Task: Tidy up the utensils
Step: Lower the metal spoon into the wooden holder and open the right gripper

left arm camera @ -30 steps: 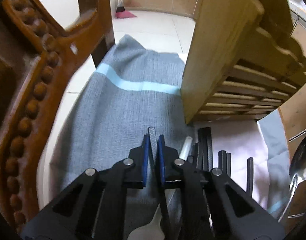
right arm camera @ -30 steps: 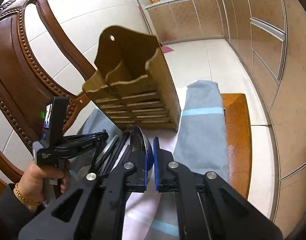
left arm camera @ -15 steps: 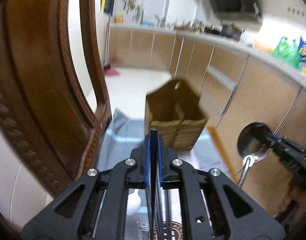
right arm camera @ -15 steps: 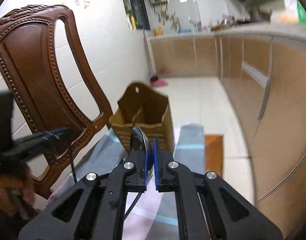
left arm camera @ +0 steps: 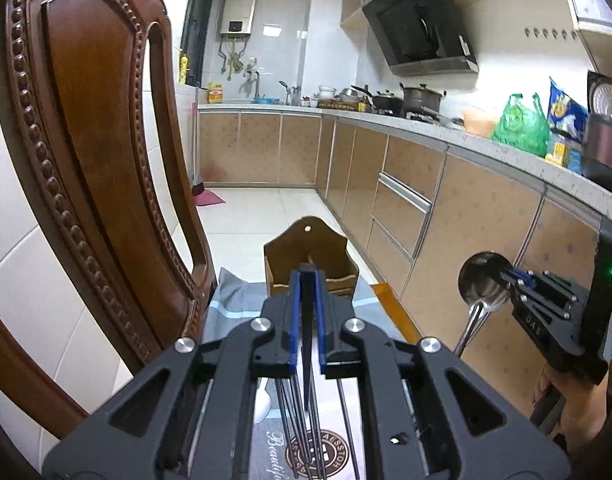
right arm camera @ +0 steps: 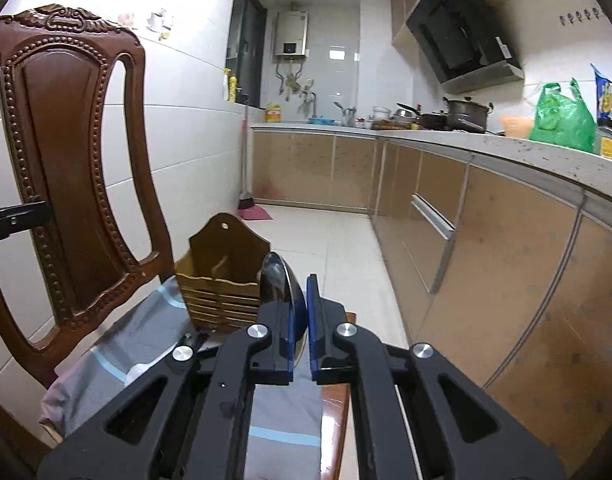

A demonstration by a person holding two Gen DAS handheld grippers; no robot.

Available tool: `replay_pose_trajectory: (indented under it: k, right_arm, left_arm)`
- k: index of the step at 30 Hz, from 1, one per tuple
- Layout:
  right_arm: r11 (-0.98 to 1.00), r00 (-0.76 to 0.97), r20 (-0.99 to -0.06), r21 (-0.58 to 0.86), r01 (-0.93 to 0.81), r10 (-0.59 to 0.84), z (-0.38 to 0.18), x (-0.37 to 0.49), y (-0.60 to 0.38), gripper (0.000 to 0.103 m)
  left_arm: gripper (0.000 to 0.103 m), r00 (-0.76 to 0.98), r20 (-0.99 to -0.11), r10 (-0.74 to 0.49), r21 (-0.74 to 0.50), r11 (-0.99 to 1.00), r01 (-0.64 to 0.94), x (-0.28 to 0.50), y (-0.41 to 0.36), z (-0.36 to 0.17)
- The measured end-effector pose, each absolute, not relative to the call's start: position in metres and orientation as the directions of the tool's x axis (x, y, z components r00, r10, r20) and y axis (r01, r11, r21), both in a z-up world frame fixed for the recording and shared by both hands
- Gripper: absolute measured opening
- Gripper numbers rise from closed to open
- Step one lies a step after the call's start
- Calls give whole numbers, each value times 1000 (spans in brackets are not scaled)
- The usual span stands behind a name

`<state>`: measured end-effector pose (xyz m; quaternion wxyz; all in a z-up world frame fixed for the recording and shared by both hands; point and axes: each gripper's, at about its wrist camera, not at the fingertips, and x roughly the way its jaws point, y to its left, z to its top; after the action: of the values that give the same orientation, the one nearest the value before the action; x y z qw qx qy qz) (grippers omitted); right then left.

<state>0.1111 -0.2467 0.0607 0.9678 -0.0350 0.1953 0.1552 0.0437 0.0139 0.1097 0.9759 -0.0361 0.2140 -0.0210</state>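
Observation:
My left gripper [left arm camera: 306,280] is shut on a black chopstick [left arm camera: 307,344] that hangs down between its blue pads, raised above the table. Several more black chopsticks [left arm camera: 301,432] and a white spoon [left arm camera: 261,402] lie below on the cloth. My right gripper [right arm camera: 301,292] is shut on a steel spoon [right arm camera: 279,284], bowl up; in the left wrist view the spoon [left arm camera: 482,284] shows at the right. A wooden two-compartment utensil holder [left arm camera: 310,264] stands ahead on the grey cloth, also in the right wrist view [right arm camera: 221,276].
A carved wooden chair back [left arm camera: 89,160] rises close on the left. The grey cloth [right arm camera: 145,344] covers a wooden table [right arm camera: 334,408]. Kitchen cabinets [left arm camera: 426,216] and a cluttered counter run along the right.
Both grippers rose and tilted up from looking down at the table. The holder now sits farther ahead and lower. The chopstick and the steel spoon came up with them.

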Motion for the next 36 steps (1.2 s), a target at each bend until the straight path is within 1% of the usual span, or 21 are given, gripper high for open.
replay_pose_trajectory:
  k: [4,9,12,17,22,25,30,34,36]
  right_arm:
    - [958,891,-374,-23,-287,258,64,108,-243,6]
    - [964,929,-299,-82,-255,220,84,103,-227,6]
    - [966,942,-274,-116,-232,193,97,114,-215,6]
    - [967,968,-206,-180,-179,141,135,158,-185,6]
    - [972,987,-155,-222,-83,49,154,217,-155,6]
    - [967,991,-137,-254,-32,-3,151,248,-138,6]
    - [957,990,-122,-287,33,-70,124,280,-120,6]
    - [956,986,-131,-288,59,-100,90,290,-115,6]
    - [958,982,-152,-279,65,-111,73,293,-115,6]
  left_arm:
    - [7,904,-421,-77,-94,995,41,45,16,107]
    - [7,901,-422,-99,-99,993,63,48,23,105]
    - [7,900,-419,-120,-113,990,80,48,31,106]
    - [7,905,-412,-108,-105,992,71,50,43,106]
    - [7,903,-413,-120,-147,987,64,56,57,104]
    - [7,903,-410,-125,-157,985,65,58,62,103]
    - [7,900,-417,-128,-167,984,63,64,65,97]
    - [7,893,-430,-133,-171,983,64,69,67,91]
    - [7,891,-434,-134,-173,983,63,71,69,90]
